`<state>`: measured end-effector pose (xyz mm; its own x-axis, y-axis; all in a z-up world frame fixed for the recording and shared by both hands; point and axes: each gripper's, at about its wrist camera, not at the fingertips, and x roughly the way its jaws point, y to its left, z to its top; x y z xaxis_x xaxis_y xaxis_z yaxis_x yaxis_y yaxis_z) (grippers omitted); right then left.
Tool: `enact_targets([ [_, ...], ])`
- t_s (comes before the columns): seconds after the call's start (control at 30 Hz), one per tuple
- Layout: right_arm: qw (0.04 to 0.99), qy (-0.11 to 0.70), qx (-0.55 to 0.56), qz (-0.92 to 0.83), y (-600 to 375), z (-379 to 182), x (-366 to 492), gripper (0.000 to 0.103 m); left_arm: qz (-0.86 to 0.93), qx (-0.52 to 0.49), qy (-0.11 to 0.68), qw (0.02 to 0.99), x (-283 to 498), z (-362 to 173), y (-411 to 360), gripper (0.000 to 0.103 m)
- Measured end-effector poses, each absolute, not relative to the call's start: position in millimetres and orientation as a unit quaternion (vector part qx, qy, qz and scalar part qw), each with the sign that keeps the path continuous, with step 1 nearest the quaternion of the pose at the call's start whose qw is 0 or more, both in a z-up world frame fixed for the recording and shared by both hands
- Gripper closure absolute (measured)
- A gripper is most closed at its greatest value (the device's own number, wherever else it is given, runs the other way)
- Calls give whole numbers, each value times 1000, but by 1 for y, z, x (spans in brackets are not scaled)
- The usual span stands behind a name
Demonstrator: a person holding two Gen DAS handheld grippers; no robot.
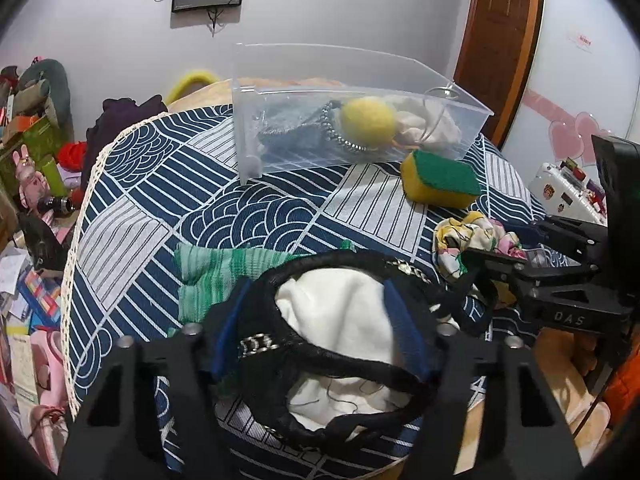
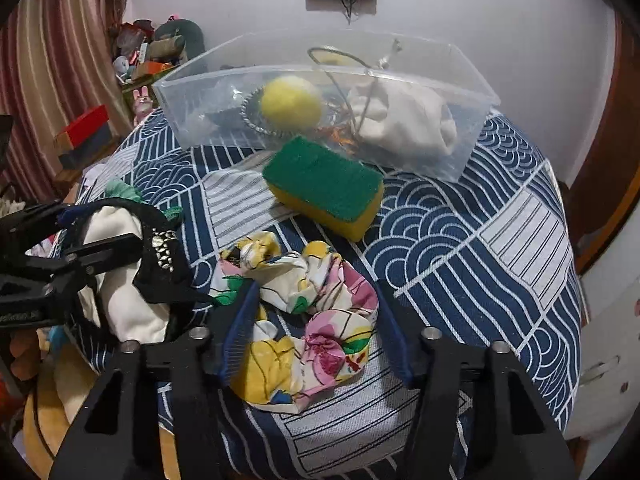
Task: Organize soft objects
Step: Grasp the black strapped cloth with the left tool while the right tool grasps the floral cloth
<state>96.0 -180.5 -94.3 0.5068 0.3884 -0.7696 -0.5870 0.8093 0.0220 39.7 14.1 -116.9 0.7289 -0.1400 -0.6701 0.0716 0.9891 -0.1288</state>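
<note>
My left gripper (image 1: 320, 320) is open around a black-rimmed white cloth pouch (image 1: 340, 320) lying on the patterned cover; the pouch also shows in the right wrist view (image 2: 120, 280). My right gripper (image 2: 316, 320) is open around a crumpled floral cloth (image 2: 308, 304), which also shows in the left wrist view (image 1: 476, 240). A green-and-yellow sponge (image 2: 324, 188) lies just in front of a clear plastic bin (image 2: 200, 80). The bin holds a yellow ball (image 2: 290, 102), a white cloth (image 2: 408, 120) and a dark beaded item.
A green striped cloth (image 1: 216, 276) lies left of the pouch. The blue-and-white patterned cover (image 2: 480, 240) drops off at its rounded edges. Clutter and toys (image 1: 36, 160) sit on the floor to the left. A door (image 1: 500, 40) stands at the back right.
</note>
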Motion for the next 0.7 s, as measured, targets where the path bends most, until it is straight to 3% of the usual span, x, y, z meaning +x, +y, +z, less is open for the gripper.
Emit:
enact_targets([
  [0.1, 861, 405, -122, 282, -183, -94, 96, 83, -56, -47, 359, 930, 37, -114, 16, 61],
  [0.3, 868, 390, -115, 283, -189, -88, 91, 89, -46, -54, 348, 935, 32, -106, 21, 79],
  [0.7, 886, 346, -113, 287, -193, -60, 77, 90, -55, -53, 309, 948, 35, -73, 24, 83],
])
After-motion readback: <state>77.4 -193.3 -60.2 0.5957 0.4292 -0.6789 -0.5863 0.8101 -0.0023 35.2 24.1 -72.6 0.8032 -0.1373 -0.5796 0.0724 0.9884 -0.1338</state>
